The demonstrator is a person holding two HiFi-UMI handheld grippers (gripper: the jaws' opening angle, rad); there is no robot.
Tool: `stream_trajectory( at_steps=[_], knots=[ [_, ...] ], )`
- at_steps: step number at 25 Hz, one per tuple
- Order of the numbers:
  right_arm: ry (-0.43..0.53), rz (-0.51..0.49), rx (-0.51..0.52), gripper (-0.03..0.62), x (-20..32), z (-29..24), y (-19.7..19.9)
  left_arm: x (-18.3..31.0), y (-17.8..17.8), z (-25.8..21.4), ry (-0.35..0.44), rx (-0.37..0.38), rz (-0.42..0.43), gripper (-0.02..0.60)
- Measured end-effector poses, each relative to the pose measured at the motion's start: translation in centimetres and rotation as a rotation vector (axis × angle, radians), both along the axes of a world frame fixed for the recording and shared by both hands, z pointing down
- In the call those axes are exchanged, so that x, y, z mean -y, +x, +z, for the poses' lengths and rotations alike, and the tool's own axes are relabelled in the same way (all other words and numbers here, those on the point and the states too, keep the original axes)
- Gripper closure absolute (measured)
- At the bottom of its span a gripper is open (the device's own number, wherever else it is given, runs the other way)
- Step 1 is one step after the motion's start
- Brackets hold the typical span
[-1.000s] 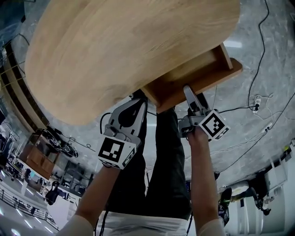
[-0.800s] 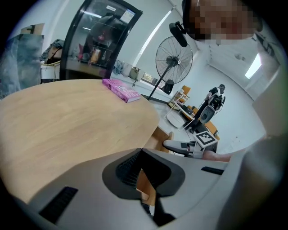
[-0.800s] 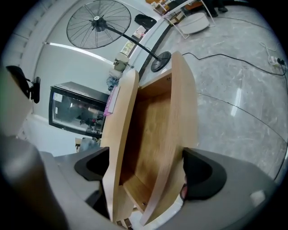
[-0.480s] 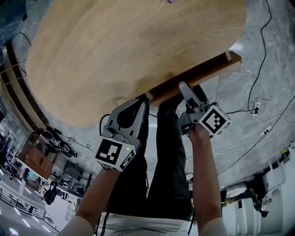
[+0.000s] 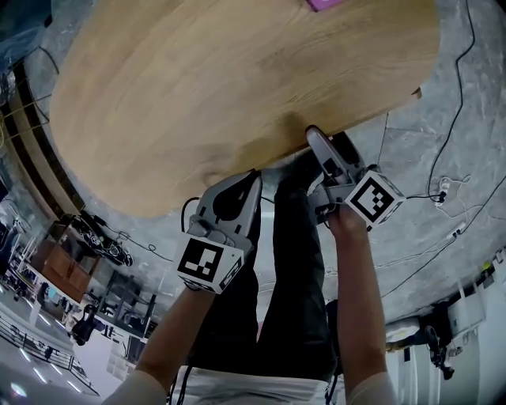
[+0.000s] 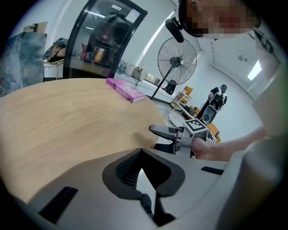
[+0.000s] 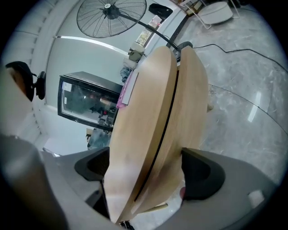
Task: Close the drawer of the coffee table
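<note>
Drawer (image 7: 191, 99) sits pushed in, its front tucked under the coffee table surface (image 5: 237, 79) at the top's 5 o'clock edge. Right tongs (image 5: 312, 134) are spread wide, straddling that edge and the drawer front. Left tongs (image 5: 251, 176), at their 8 o'clock, are pressed together on nothing.

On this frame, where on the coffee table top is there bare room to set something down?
Nearly the whole tabletop is bare wood, from the pink book at its far edge down to the near rim. That rim is the crowded part: the right gripper straddles the edge, jaws apart, and the left gripper, shut, sits close beside it.
</note>
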State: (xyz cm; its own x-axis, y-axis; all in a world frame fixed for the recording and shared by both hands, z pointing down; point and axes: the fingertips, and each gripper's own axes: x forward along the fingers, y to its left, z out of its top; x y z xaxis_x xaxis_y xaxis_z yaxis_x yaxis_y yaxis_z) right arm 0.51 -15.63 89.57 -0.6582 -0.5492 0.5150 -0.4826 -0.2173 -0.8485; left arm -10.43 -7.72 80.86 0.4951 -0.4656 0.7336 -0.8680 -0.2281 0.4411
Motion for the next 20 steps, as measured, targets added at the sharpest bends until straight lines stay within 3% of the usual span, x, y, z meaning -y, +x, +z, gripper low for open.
stream_trajectory(
  at_steps=[15, 20],
  knots=[
    [0.106, -0.055, 0.032, 0.114, 3.3, -0.3, -3.0, -0.4, -2.3, 0.6, 0.001, 0.007, -0.030, 0.577],
    [0.124, -0.055, 0.009, 0.188, 3.2, 0.4, -2.5, -0.6, -2.2, 0.7, 0.001, 0.007, -0.025, 0.577]
  ],
)
